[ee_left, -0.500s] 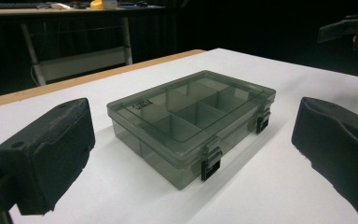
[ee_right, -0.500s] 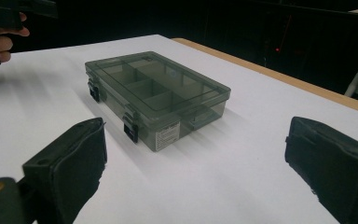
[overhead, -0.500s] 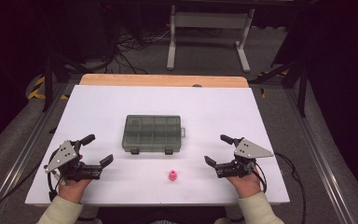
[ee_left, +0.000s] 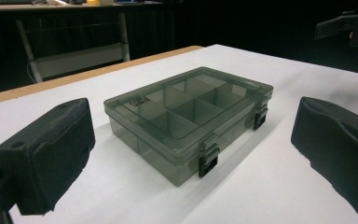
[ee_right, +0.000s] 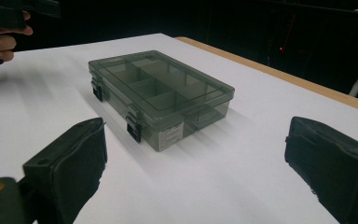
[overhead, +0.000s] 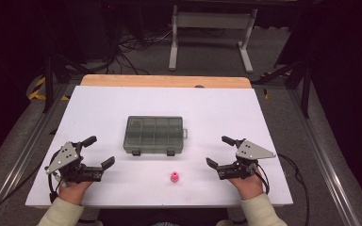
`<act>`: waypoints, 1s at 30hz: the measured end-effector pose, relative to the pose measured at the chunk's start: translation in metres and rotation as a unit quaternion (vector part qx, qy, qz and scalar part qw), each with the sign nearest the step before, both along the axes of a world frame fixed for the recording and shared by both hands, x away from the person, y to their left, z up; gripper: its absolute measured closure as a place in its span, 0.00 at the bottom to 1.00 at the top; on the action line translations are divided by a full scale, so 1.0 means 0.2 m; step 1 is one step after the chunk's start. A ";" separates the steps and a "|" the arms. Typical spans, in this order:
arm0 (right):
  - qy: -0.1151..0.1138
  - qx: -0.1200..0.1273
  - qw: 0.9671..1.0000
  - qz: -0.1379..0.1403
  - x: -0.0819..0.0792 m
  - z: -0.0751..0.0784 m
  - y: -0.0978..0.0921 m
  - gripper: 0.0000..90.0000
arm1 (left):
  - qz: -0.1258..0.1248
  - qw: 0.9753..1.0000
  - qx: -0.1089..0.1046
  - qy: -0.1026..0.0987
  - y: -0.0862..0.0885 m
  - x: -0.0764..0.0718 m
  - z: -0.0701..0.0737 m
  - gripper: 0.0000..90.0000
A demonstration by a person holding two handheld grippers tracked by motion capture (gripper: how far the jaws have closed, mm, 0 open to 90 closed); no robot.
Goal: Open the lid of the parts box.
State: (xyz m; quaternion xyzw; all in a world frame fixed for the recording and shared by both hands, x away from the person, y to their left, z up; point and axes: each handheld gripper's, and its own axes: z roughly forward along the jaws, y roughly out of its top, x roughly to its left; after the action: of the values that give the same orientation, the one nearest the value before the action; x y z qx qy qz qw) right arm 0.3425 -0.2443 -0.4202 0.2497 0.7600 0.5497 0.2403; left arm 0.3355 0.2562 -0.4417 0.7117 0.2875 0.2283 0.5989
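White counter (overhead: 122, 103), latched box (overhead: 154, 135) at frame centre.
Both hand-held grippers, left (overhead: 95, 153) and right (overhead: 219, 151), gape empty; rigid, light plastic, probably best gripped by its edges.

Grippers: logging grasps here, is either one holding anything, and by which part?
Nothing is held. Left gripper and right gripper are both open, apart from the box.

A dim lab or workshop: a white surface (overhead: 122, 108) on a wooden base, loose cables (overhead: 132, 44) on grey carpet, a metal stand (overhead: 212, 28), and black-and-yellow hazard tape (overhead: 37, 87).
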 end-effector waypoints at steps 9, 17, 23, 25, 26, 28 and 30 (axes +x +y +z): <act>0.009 0.001 1.000 0.009 0.01 0.01 0.01 0.09 | -0.007 1.000 -0.006 0.017 0.00 0.01 0.00 0.00; 0.025 -0.004 0.999 0.036 0.04 0.04 0.05 0.13 | -0.037 0.999 0.025 0.025 -0.02 0.06 0.10 0.01; 0.044 -0.009 0.998 0.032 0.08 0.05 0.10 0.09 | -0.039 0.997 0.047 0.046 -0.03 0.13 0.11 0.02; 0.052 -0.014 0.998 0.036 0.10 0.06 0.12 0.09 | -0.042 0.996 0.047 0.058 -0.03 0.16 0.11 0.04; 0.052 -0.016 0.998 0.041 0.11 0.06 0.13 0.10 | -0.041 0.996 0.044 0.062 -0.03 0.17 0.10 0.04; 0.051 -0.021 0.997 0.047 0.13 0.07 0.15 0.12 | -0.043 0.996 0.034 0.067 -0.03 0.20 0.11 0.05; 0.052 -0.022 0.997 0.050 0.14 0.08 0.16 0.13 | -0.040 0.996 0.033 0.067 -0.03 0.21 0.11 0.06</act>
State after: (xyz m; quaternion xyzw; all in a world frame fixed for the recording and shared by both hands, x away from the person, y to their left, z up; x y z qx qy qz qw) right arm 0.3714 -0.2114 -0.4046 0.2344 0.7949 0.5306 0.1780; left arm 0.3784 0.2504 -0.4205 0.7557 0.2902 0.1652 0.5634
